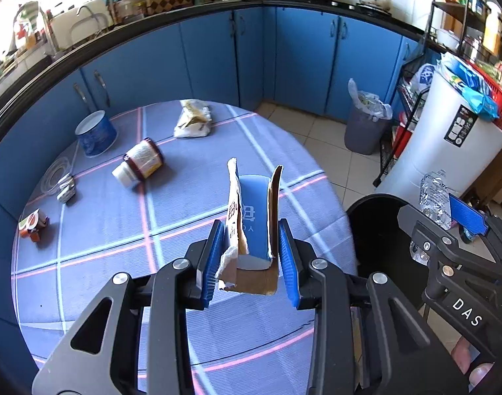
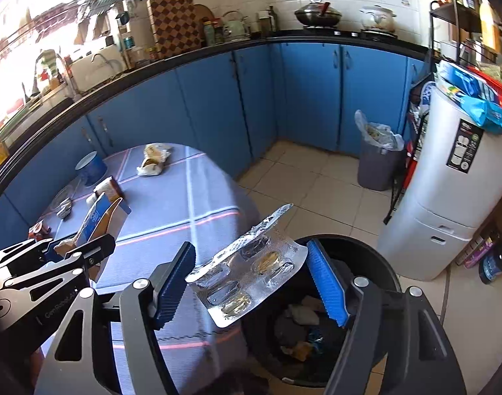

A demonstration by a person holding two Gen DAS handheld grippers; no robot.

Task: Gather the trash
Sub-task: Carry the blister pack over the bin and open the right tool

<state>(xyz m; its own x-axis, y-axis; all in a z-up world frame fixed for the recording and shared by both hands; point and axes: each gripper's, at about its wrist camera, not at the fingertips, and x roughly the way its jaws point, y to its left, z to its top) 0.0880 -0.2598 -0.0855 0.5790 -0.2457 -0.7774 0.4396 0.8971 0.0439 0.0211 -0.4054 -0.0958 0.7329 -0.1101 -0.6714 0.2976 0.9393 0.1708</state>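
While the round table (image 1: 86, 263) with its striped blue cloth fills the left side of both views, small bits of trash lie on it. In the left wrist view, far to the left, there is a small orange and white wrapper (image 1: 33, 225), then a little silver clip thing (image 1: 66, 188) next to a coil of clear tube (image 1: 55, 172). Behind them stands a blue tin (image 1: 96, 133), open at the top. A brown jar (image 1: 139, 163) with a white lid lies on its side near the middle. Further back sits a crumpled paper bag (image 1: 193, 119).

In the middle, the left gripper (image 1: 251, 250) is pinching a torn blue box (image 1: 252, 220). Its blue pads press on both sides of the box, whose ripped brown flaps stick up. The box is up in the air above the table.

To the right of the table stands a black bin (image 2: 376, 253) on the tiled floor. Trash is already lying in it. The right gripper (image 2: 251, 279) hangs over the bin's near edge with a silver pill sheet (image 2: 247, 270) between its fingers. The right pad touches the sheet's edge; the left pad sits close to the other edge, and I cannot tell if it presses.

Further right, a grey bin (image 2: 377, 168) with a plastic bag stands by the blue cupboards, and a tall white machine (image 2: 448, 191) stands on the right.
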